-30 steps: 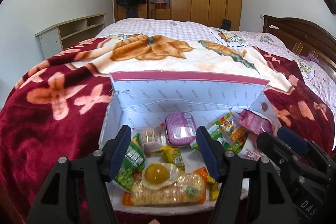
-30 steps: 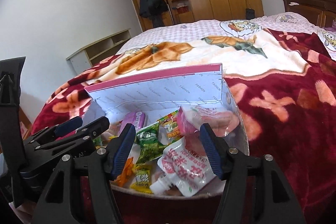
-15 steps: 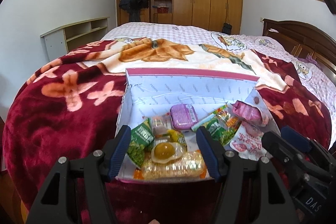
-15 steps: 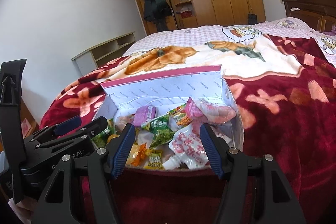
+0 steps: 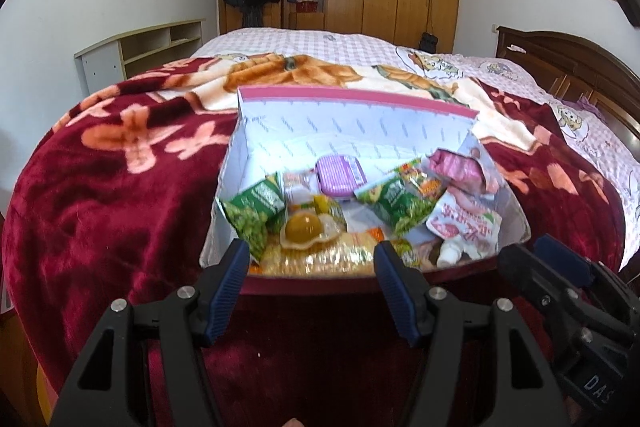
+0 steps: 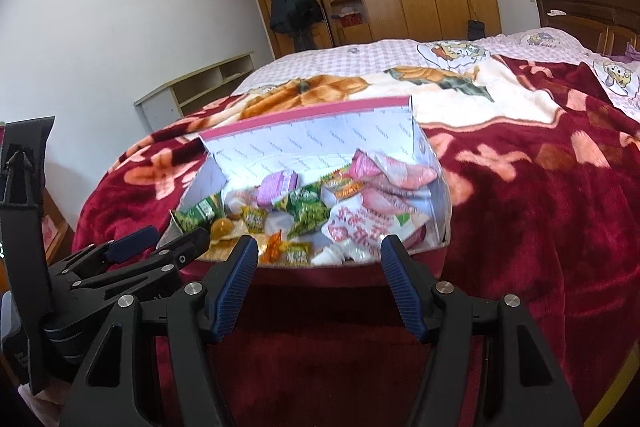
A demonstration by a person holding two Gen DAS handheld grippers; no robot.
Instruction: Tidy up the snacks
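1. The snacks lie heaped in the open box (image 5: 360, 131) on the blanket-covered bed (image 5: 120, 187): green packets (image 5: 256, 211), a jelly cup (image 5: 302, 229), a purple tin (image 5: 340, 175) and a white pouch (image 5: 464, 227) at the right.
2. The left gripper (image 5: 308, 283) and the right gripper (image 6: 316, 279) both hang at the near rim, jaws spread wide and holding nothing.
3. This fits either snacks already gathered in, or a heap waiting to be sorted; the pictures do not settle which.
4. Any pick goes best from the top of the heap: come straight down on one packet and pinch its crimped edge, not the slippery middle.
5. Keep the two grippers well apart over the box.
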